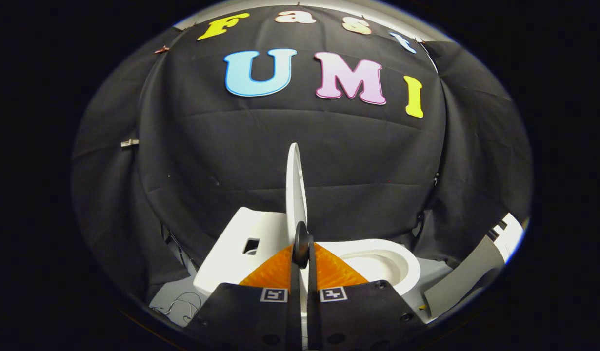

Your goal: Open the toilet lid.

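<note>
The white toilet lid [295, 185] stands nearly upright and shows edge-on, rising straight up from my fingertips. My gripper [302, 249] is shut on the lid's lower edge, with one finger pressing on each face. To the right of the lid, the white seat and open bowl [378, 261] lie uncovered. Left of the lid sits the white tank [231, 243], with a small square hole in its top.
A grey and white slanted panel [468, 275] stands to the right of the bowl. Thin cables [179, 304] lie on the pale floor left of the tank. Black cloth walls close in behind and on both sides.
</note>
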A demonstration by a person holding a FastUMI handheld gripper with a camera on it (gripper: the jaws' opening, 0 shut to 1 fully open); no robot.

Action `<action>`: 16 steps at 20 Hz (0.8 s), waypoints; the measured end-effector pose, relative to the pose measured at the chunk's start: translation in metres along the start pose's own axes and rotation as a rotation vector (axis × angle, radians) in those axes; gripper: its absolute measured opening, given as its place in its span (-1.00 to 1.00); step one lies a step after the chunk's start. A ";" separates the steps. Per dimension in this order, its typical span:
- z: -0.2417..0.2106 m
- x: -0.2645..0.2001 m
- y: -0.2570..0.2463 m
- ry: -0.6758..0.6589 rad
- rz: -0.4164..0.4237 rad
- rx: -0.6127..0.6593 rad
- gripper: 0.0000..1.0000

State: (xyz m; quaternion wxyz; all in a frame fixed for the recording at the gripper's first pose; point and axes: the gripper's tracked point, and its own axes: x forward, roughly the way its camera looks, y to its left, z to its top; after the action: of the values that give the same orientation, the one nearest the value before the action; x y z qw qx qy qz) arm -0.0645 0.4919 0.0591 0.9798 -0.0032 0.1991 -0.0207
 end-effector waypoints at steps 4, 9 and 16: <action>-0.004 0.001 0.018 0.014 0.002 -0.007 -0.81; -0.008 0.001 0.037 -0.004 -0.001 -0.049 -0.80; -0.013 0.009 0.038 -0.002 -0.007 -0.062 -0.79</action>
State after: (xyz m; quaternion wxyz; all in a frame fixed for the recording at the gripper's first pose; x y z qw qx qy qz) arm -0.0601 0.5290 0.0437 0.9793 -0.0343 0.1986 -0.0182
